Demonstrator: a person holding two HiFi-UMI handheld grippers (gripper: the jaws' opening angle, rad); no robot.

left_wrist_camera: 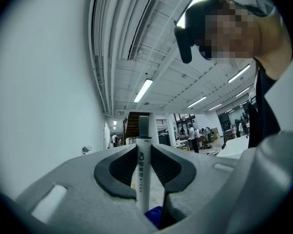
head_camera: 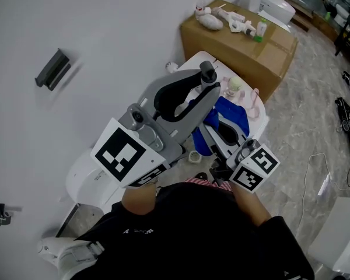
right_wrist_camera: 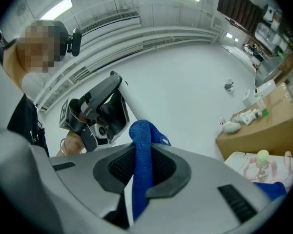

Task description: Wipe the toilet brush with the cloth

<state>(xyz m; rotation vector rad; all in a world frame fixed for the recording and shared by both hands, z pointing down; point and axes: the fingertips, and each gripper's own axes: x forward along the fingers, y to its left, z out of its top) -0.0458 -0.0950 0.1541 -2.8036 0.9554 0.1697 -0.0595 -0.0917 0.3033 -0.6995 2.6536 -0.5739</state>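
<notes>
Holding brush handle (left_wrist_camera: pixel 141 174), blue cloth (right_wrist_camera: pixel 141 172); bottles (head_camera: pixel 245 25) atop box (head_camera: pixel 251 62)

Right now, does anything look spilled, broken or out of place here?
Nothing spilled or broken shows. The left tool grips the toilet brush handle, and the right tool grips the blue cloth. The only untidy spot is the bottles lying loose on the cardboard box.
</notes>
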